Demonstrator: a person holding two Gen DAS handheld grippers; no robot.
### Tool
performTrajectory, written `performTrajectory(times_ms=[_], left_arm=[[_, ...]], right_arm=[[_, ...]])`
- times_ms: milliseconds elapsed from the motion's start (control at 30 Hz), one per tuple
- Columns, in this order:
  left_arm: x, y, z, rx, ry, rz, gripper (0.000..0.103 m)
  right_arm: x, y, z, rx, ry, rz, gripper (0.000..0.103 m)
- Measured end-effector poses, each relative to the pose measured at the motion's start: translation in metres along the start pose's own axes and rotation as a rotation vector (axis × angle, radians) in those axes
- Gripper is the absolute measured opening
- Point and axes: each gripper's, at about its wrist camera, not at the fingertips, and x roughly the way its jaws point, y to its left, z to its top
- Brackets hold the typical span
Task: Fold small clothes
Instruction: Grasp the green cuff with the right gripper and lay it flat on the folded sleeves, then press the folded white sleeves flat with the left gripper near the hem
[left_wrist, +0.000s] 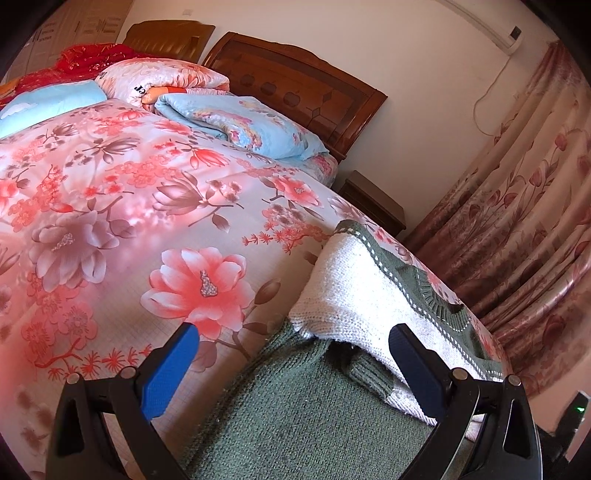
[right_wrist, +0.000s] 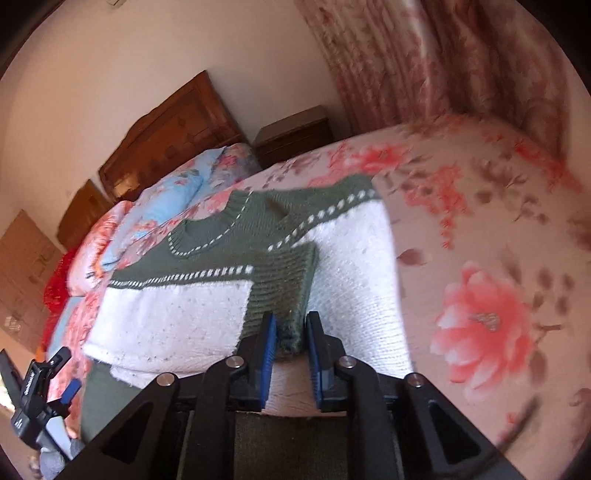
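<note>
Green and white knit sweater lies on the flowered bedspread, near the bed's side edge by the curtain, neck end toward the headboard. One sleeve is folded across the white body, its green ribbed cuff on top. Right tongs have blue pads a narrow gap apart with the cuff's edge between them; pads look slightly off the knit, no firm pinch, right pad clearly apart from it. Left tongs stand wide open over the green hem part of the sweater, gripping nothing, blue pads well apart. Folded blue and pink quilts sit at the head end of the bed. Small wooden nightstand stands beside the bed.
</note>
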Motion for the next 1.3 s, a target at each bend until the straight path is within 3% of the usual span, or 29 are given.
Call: performTrajectory(times_ms=[67, 133, 300, 367, 400, 533, 700, 767, 867, 1000, 1067, 1100, 1167, 1200, 1300], left_arm=[[0.0, -0.001, 0.0, 0.004, 0.001, 0.0, 0.103], [0.0, -0.002, 0.0, 0.008, 0.001, 0.001, 0.103], [-0.001, -0.002, -0.001, 0.008, -0.001, 0.001, 0.103], [-0.002, -0.001, -0.001, 0.007, -0.004, -0.004, 0.103], [-0.003, -0.001, -0.001, 0.009, -0.007, -0.006, 0.103], [-0.012, -0.014, -0.001, 0.068, -0.042, -0.016, 0.103], [-0.016, -0.071, 0.013, 0.267, -0.05, -0.136, 0.103], [-0.001, -0.097, 0.026, 0.343, 0.009, -0.171, 0.103], [0.045, -0.119, 0.053, 0.333, 0.167, -0.196, 0.103], [0.117, -0.11, 0.072, 0.265, 0.337, -0.093, 0.103], [0.141, -0.093, 0.072, 0.257, 0.35, 0.075, 0.103], [0.142, -0.088, 0.073, 0.264, 0.327, 0.109, 0.103], [0.141, -0.086, 0.076, 0.238, 0.357, 0.092, 0.103], [0.139, -0.086, 0.08, 0.204, 0.374, 0.047, 0.103], [0.128, -0.095, 0.092, 0.17, 0.332, -0.013, 0.103]], right_arm=[[-0.013, 0.012, 0.001, -0.053, -0.05, -0.058, 0.018], [-0.021, 0.029, 0.001, -0.141, -0.09, -0.071, 0.028], [0.004, 0.067, -0.013, -0.364, -0.017, -0.135, 0.029], [0.021, 0.066, -0.022, -0.389, 0.037, -0.18, 0.03], [0.019, 0.064, -0.026, -0.412, -0.005, -0.17, 0.031], [0.018, 0.053, -0.024, -0.388, -0.008, -0.114, 0.032], [0.014, 0.05, -0.024, -0.364, -0.009, -0.089, 0.032], [0.014, 0.05, -0.024, -0.369, -0.01, -0.096, 0.032], [0.013, 0.052, -0.025, -0.368, -0.01, -0.094, 0.032], [0.013, 0.048, -0.023, -0.342, -0.01, -0.064, 0.032], [0.013, 0.046, -0.022, -0.333, -0.01, -0.055, 0.032], [0.013, 0.046, -0.022, -0.331, -0.01, -0.053, 0.032], [0.014, 0.046, -0.023, -0.332, -0.01, -0.056, 0.032], [0.013, 0.047, -0.023, -0.332, -0.012, -0.057, 0.032], [0.014, 0.047, -0.023, -0.333, -0.012, -0.062, 0.032]])
